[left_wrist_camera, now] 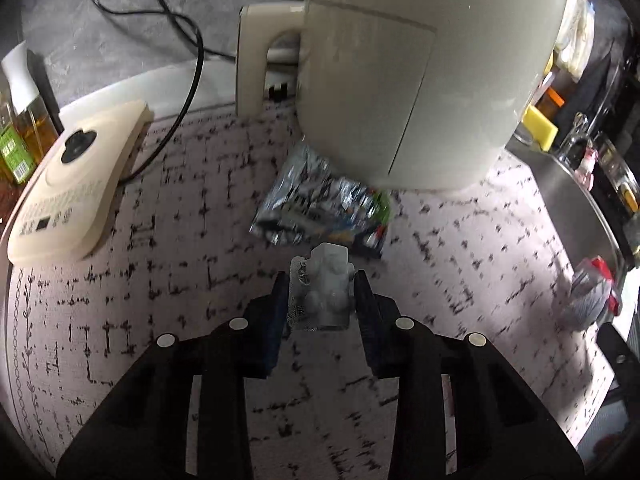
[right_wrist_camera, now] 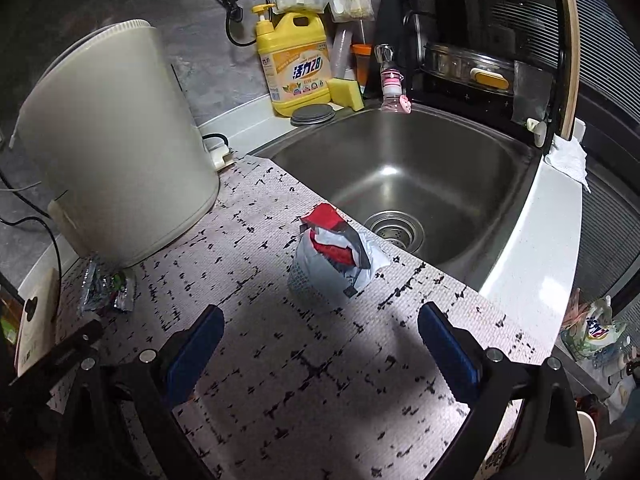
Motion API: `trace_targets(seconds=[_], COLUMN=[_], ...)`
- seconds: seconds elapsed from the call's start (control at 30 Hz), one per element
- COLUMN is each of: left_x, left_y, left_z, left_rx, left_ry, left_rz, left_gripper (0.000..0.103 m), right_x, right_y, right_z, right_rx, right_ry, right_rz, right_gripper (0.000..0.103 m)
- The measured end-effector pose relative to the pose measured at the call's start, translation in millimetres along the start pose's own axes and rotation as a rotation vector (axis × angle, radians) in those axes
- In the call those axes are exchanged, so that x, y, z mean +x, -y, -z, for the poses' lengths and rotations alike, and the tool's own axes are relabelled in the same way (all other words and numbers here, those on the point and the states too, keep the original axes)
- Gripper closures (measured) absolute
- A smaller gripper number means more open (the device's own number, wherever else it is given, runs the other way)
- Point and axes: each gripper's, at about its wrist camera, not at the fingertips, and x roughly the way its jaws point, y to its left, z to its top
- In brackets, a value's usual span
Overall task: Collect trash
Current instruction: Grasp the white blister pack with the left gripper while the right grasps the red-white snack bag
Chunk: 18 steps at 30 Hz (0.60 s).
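Note:
My left gripper [left_wrist_camera: 321,285] is shut on a clear blister pack [left_wrist_camera: 323,292], held above the patterned mat. Just beyond it a crumpled silver foil wrapper [left_wrist_camera: 320,204] lies on the mat against the base of the white kettle [left_wrist_camera: 400,60]; the wrapper also shows in the right wrist view [right_wrist_camera: 105,288]. A paper cup stuffed with red and grey wrappers [right_wrist_camera: 330,256] stands on the mat near the sink edge; in the left wrist view it is at the far right [left_wrist_camera: 590,296]. My right gripper [right_wrist_camera: 320,330] is open and empty, a short way in front of the cup.
A steel sink [right_wrist_camera: 400,176] lies behind the cup. A yellow detergent bottle [right_wrist_camera: 294,68], a sponge [right_wrist_camera: 346,94] and a pink bottle [right_wrist_camera: 392,88] stand at its back. A cream kitchen scale [left_wrist_camera: 76,184], an oil bottle [left_wrist_camera: 20,120] and black cables [left_wrist_camera: 188,40] are at left.

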Motion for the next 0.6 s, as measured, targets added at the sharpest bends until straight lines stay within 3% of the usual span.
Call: trace_targets(seconds=[0.37, 0.43, 0.5, 0.6], left_x=[5, 5, 6, 8], left_y=[12, 10, 10, 5], left_z=[-16, -16, -15, -13], left_rx=[0.009, 0.005, 0.008, -0.003], left_ry=[0.015, 0.020, 0.016, 0.010], left_rz=[-0.003, -0.012, -0.016, -0.018], left_gripper=[0.070, 0.070, 0.070, 0.070], right_x=[41, 45, 51, 50], right_y=[8, 9, 10, 10], right_z=[-10, -10, -10, -9], right_rx=[0.048, 0.052, 0.059, 0.052], right_ry=[-0.027, -0.031, -0.049, -0.048], right_rz=[0.024, 0.023, 0.010, 0.017], right_gripper=[0.011, 0.025, 0.052, 0.066])
